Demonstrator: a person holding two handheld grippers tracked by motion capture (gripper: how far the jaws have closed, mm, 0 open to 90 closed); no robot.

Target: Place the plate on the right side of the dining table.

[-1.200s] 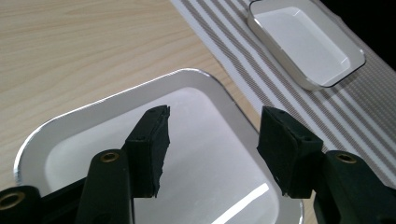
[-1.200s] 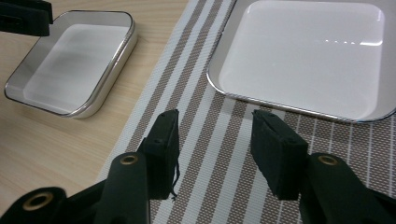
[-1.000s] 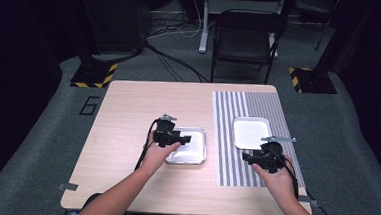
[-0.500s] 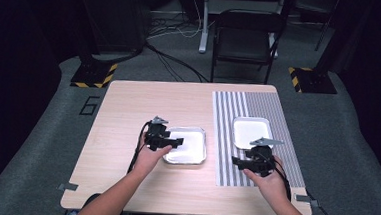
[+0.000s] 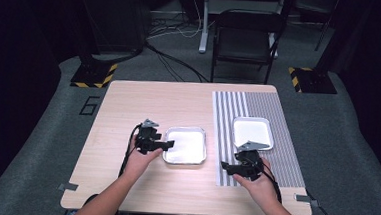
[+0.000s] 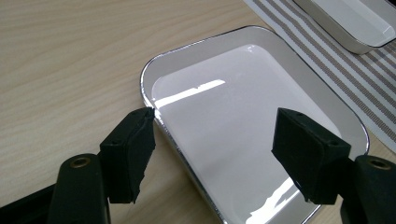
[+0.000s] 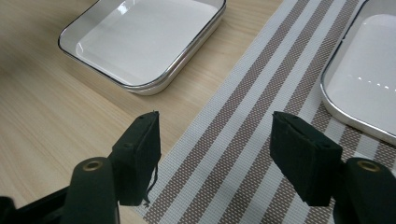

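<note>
Dark floor, cables and a folding chair (image 5: 247,38) lie beyond the far edge of the pale wooden table (image 5: 143,102) where I work. On its right half a striped mat (image 5: 273,110) runs from the far edge toward me.

Two white trays matter. One tray (image 5: 186,145) sits on bare wood just left of the mat; the other tray (image 5: 252,132) rests on the mat, a little farther from me, the two near each other but apart. Both look empty, so I judge they have been set side by side as places to put things in, or to be shifted one at a time.

My left gripper (image 5: 165,145) is at the near-left rim of the wooden-side tray. In the left gripper view its jaws stand spread and have just been opening: one pad (image 6: 133,149) sits outside the rim (image 6: 163,128), close enough that I cannot tell whether it touches, and the other pad (image 6: 306,156) hangs over the tray's floor. Nothing is pinched, though the rim passes between them, which is how I would stand to take it by the edge.

My right gripper (image 5: 229,166) hovers over the mat, near of the tray there. Its jaws have also just been opening and are spread over stripes (image 7: 233,135), with nothing between them and the mat's tray (image 7: 364,79) off to the right in the right gripper view.
</note>
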